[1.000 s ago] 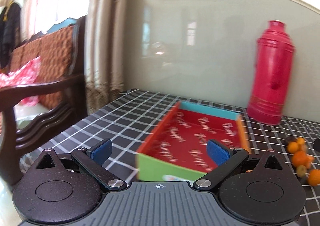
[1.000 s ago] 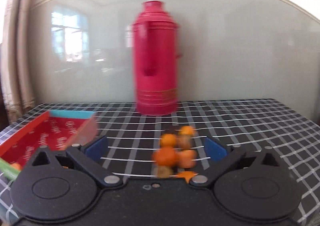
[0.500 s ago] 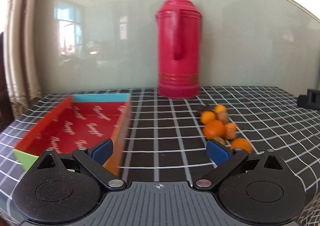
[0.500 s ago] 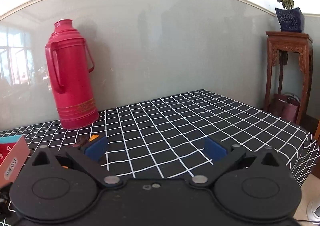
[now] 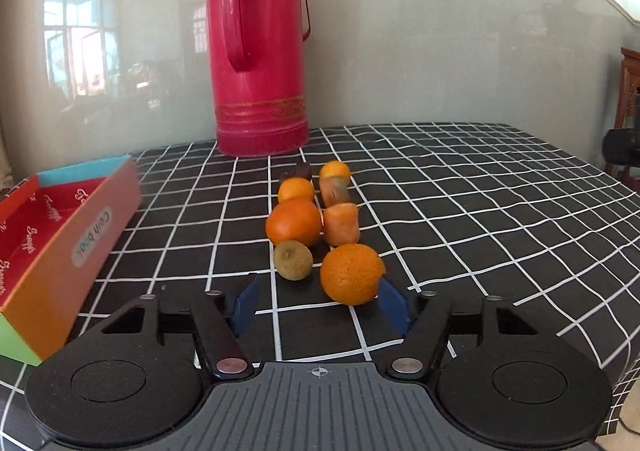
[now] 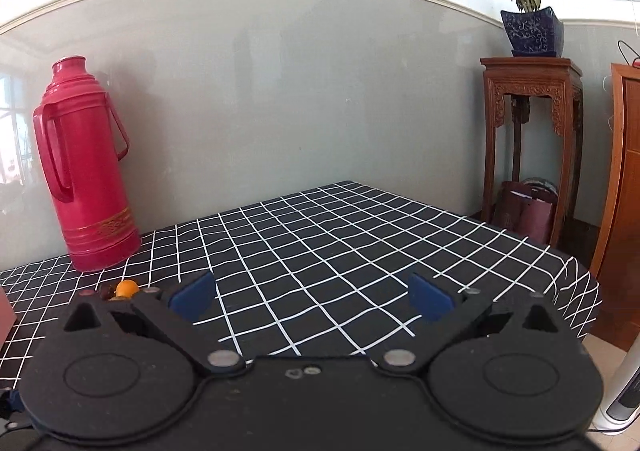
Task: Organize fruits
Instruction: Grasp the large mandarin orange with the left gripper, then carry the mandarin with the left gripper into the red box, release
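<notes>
A cluster of fruits lies on the black checked tablecloth [image 5: 480, 211]: a large orange [image 5: 351, 274] nearest, a brown kiwi [image 5: 293, 260], another orange [image 5: 294, 222], a carrot-like orange piece [image 5: 341, 224], and smaller oranges behind [image 5: 335, 171]. My left gripper [image 5: 318, 303] is open, low over the cloth, its right pad just beside the nearest orange. A colourful open box [image 5: 60, 227] with a red inside stands at the left. My right gripper [image 6: 312, 293] is open and empty over bare cloth; one small orange [image 6: 126, 288] shows at its left.
A tall red thermos [image 5: 260, 47] stands behind the fruits by the grey wall; it also shows in the right wrist view [image 6: 86, 167]. A wooden stand [image 6: 528, 147] with a potted plant [image 6: 530, 15] is beyond the table's right edge.
The left gripper has swung right and moved in close to the fruits; the box has gone to its left. The right gripper has swung right, away from the fruits, and now barely moves.
</notes>
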